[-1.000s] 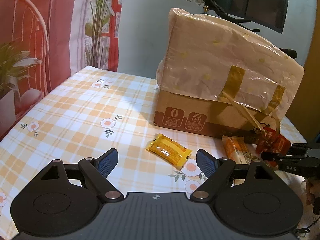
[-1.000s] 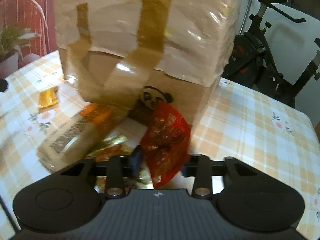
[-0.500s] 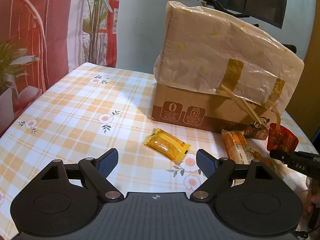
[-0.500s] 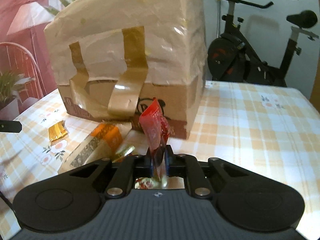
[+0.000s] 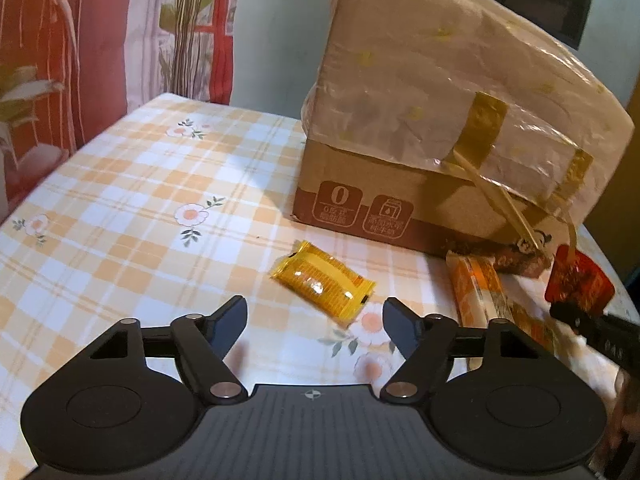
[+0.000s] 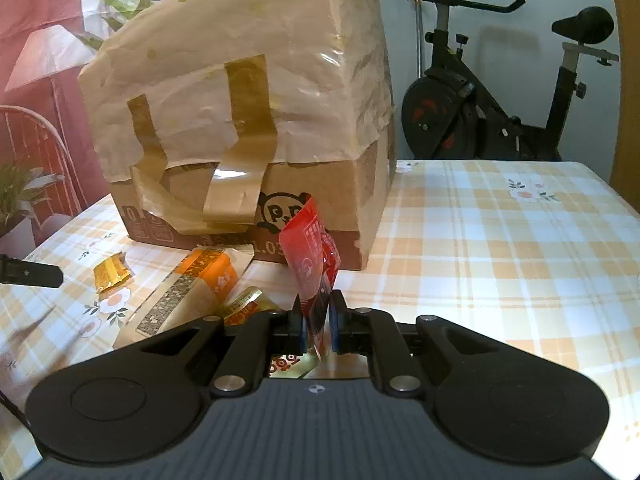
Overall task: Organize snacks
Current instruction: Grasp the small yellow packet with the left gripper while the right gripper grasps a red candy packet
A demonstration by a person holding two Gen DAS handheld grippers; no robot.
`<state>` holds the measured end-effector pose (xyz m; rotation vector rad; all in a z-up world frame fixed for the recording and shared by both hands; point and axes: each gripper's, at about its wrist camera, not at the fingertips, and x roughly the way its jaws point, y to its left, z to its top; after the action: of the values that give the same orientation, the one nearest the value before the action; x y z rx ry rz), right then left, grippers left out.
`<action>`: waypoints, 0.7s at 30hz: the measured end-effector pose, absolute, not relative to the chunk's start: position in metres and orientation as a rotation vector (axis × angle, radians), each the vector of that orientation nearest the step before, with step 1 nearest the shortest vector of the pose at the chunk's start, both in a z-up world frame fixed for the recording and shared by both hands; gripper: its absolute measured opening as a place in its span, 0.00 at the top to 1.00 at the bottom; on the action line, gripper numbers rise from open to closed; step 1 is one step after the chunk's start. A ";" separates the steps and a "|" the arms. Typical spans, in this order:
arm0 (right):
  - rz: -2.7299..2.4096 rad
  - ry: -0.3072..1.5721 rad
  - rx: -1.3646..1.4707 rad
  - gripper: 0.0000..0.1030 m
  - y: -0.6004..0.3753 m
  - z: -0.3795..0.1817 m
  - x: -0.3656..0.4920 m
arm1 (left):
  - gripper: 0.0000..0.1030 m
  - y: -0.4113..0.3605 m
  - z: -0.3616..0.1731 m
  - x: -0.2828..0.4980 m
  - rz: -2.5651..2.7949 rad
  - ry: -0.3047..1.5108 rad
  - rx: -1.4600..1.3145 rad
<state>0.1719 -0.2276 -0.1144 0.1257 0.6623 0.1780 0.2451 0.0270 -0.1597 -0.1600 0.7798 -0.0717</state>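
Right gripper (image 6: pixel 316 322) jaws clenched on thin, limp red foil snack sachet (image 6: pixel 310 254) above checked tabletop (image 6: pixel 500 248); left gripper (image 5: pixel 315 326) jaws closing, empty, over slippery yellow wrapped snack (image 5: pixel 324 282), best pinched mid-body.

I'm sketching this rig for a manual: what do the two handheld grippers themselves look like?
Both look alike: the left gripper and right gripper have matte black plastic bodies with a ribbed grey centre panel, a small crosshair mark, two round discs at the sides and silver pivot pins on angled black link arms. The finger pads are dark blue. The right gripper's side bears white lettering in the left view.
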 end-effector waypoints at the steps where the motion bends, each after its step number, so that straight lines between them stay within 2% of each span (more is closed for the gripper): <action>1: 0.180 0.662 0.126 0.89 -0.227 -0.114 0.172 | 0.31 0.025 -0.161 0.249 -0.074 0.783 -0.172; 16: 0.192 0.669 0.115 0.89 -0.222 -0.115 0.173 | 0.31 0.012 -0.179 0.297 0.008 0.844 -0.244; 21: 0.195 0.665 0.120 0.89 -0.223 -0.114 0.172 | 0.43 0.007 -0.183 0.302 0.014 0.818 -0.210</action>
<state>0.1723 -0.2229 -0.1144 0.1204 0.6651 0.1947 0.3024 0.0066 -0.1828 -0.2098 0.8185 0.0143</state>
